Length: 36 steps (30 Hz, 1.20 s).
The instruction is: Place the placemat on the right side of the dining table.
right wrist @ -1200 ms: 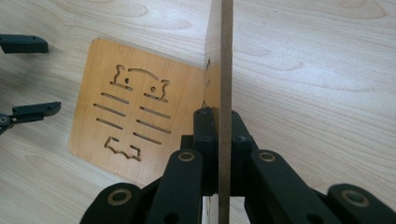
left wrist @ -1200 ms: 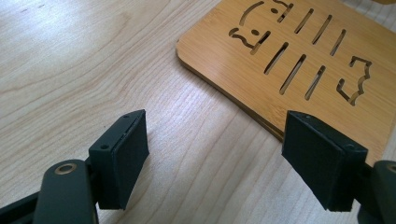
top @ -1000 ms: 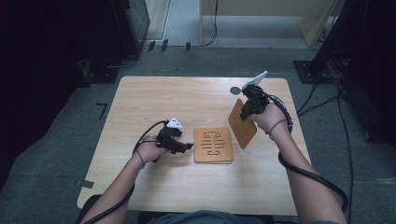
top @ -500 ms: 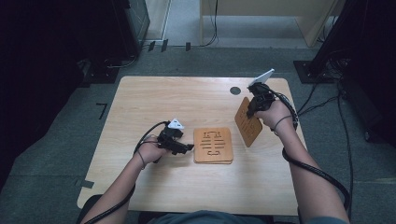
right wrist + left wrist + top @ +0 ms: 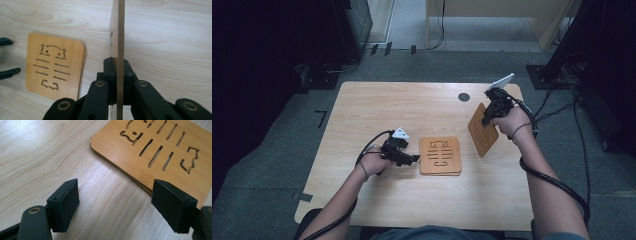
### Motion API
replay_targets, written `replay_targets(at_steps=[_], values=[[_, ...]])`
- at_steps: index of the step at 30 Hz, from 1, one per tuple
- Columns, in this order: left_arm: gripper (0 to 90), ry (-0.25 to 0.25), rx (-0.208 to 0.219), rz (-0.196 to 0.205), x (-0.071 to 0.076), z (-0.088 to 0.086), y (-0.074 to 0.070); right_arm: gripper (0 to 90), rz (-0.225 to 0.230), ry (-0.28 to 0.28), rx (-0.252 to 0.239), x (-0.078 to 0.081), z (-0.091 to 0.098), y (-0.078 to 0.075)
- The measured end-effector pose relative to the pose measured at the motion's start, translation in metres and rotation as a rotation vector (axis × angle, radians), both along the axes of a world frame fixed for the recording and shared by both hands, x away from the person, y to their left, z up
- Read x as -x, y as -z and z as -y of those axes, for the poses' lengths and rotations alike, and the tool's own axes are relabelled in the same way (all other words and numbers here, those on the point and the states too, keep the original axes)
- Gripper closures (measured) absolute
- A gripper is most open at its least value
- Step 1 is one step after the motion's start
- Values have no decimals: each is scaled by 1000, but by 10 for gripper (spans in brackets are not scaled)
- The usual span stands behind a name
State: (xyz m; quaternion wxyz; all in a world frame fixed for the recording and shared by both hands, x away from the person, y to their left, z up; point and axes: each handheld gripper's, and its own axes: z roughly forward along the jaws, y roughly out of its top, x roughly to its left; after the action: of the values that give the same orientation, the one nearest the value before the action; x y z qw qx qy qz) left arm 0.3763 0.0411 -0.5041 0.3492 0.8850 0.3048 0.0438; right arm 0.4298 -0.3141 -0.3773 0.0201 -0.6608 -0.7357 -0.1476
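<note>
Grey carpet lies all around the big light wooden table [image 5: 377, 115]. Near the table's middle sits a flat square bamboo board with cut-out slots [image 5: 440, 155], maybe two stacked. To the right of that board, the right gripper [image 5: 486, 119] squeezes a thin brown slotted board [image 5: 482, 131] by its edge, holding it up off the table. Just left of the flat board, the left gripper [image 5: 411, 159] rests wide open, holding nothing. To do this well, I think: keep squeezing firmly and lower it gently.

Tan slotted coaster [image 5: 440, 155], black claw [image 5: 120, 205]
</note>
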Motion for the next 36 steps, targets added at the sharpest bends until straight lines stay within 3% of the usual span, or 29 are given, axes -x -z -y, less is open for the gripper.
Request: replay_targets(at_steps=[6, 12, 24, 29, 31, 36], values=[[207, 0, 0, 2, 0, 0, 0, 876, -22, 40, 8, -2, 17, 2], [203, 0, 2, 6, 1, 1, 1, 876, -8, 83, 9, -11, 33, 1], [199, 8, 3, 9, 1, 2, 1, 876, 5, 119, 20, -28, 46, 4], [199, 9, 1, 10, 1, 2, 1, 876, 17, 154, 36, -35, 54, 5], [199, 10, 1, 11, 1, 2, 1, 876, 17, 192, 38, -38, 62, 5], [197, 14, -6, 16, 1, 3, 1, 876, 6, 246, 14, -40, 75, 8]])
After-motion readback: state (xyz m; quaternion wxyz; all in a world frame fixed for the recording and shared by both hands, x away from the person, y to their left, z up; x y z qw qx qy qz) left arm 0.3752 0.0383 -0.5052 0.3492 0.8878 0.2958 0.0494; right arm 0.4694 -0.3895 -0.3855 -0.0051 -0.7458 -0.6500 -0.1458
